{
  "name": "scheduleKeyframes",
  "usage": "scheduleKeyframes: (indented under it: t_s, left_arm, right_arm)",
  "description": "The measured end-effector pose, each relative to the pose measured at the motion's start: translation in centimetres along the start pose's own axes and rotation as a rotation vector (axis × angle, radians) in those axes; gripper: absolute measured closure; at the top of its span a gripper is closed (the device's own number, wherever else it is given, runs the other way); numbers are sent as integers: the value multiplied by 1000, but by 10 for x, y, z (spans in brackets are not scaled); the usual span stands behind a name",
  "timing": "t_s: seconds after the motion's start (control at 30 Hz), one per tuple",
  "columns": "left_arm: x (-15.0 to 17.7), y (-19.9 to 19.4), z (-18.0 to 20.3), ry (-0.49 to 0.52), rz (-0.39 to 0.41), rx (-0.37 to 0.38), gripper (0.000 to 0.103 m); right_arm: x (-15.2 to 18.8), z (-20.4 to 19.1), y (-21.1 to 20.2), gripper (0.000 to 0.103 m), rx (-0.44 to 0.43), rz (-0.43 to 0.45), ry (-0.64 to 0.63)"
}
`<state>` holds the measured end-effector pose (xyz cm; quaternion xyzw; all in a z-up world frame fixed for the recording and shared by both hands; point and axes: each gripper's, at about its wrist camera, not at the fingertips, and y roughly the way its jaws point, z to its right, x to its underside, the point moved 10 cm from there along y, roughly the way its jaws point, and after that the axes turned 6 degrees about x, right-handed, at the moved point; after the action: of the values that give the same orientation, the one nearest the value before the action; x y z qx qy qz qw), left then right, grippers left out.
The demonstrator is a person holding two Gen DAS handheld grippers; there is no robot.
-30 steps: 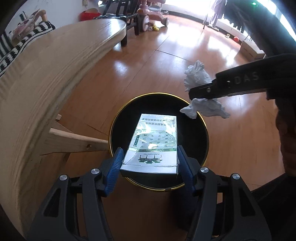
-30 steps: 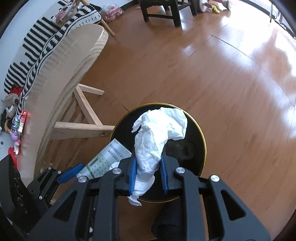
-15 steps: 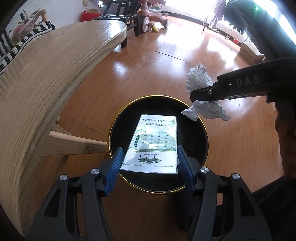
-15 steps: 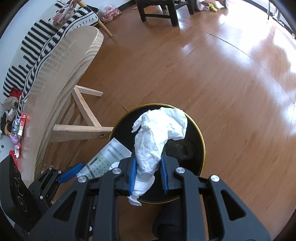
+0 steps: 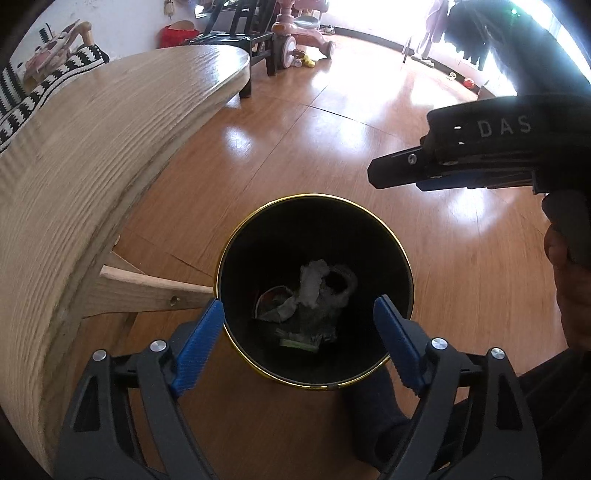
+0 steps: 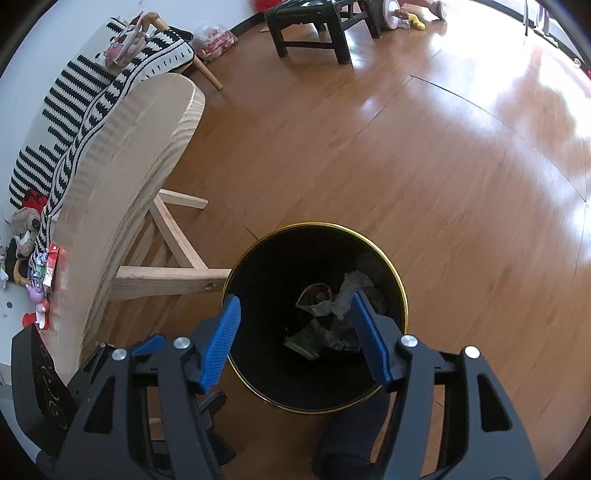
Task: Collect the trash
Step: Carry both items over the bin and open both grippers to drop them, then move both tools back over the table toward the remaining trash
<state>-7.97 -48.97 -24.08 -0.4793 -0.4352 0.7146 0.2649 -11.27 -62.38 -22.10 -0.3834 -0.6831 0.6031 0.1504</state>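
A black bin with a gold rim (image 5: 404, 258) (image 6: 400, 288) stands on the wood floor beside the table. Crumpled white tissue (image 5: 314, 280) (image 6: 347, 291) and a green-and-white carton (image 5: 295, 341) (image 6: 303, 341) lie at its bottom among other scraps. My left gripper (image 5: 298, 317) hangs over the near rim, its jaws opening, nothing between them. My right gripper (image 6: 295, 314) is also above the bin, jaws opening and empty; it appears from the side in the left wrist view (image 5: 391, 173).
A pale wooden table (image 5: 92, 155) (image 6: 140, 155) with angled legs curves along the left, its leg touching the bin's side. A dark sock-clad foot (image 5: 376, 417) is just below the bin. Black stools and a pink ride-on toy (image 5: 295, 26) are far back.
Both grippers opened. The carton dropped out of the left gripper and the tissue out of the right; both now lie inside the bin.
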Motion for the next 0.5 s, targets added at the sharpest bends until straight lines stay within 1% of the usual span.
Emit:
scheduleKeyframes:
  t_s: [0.13, 0.23, 0.4, 0.5]
  left_arm:
    - [-3, -4, 2, 5, 9, 1, 22]
    - [-5, -13, 5, 3, 20, 11, 21]
    - [-11, -54, 11, 12, 79, 48, 18]
    - [-14, -88, 3, 12, 133, 54, 14]
  right_arm:
    - [-5, -2, -6, 42, 0, 13, -4]
    - [-9, -9, -19, 38, 13, 50, -30]
    - [-19, -39, -52, 34, 22, 142, -104]
    - [-24, -69, -74, 31, 13, 208, -163]
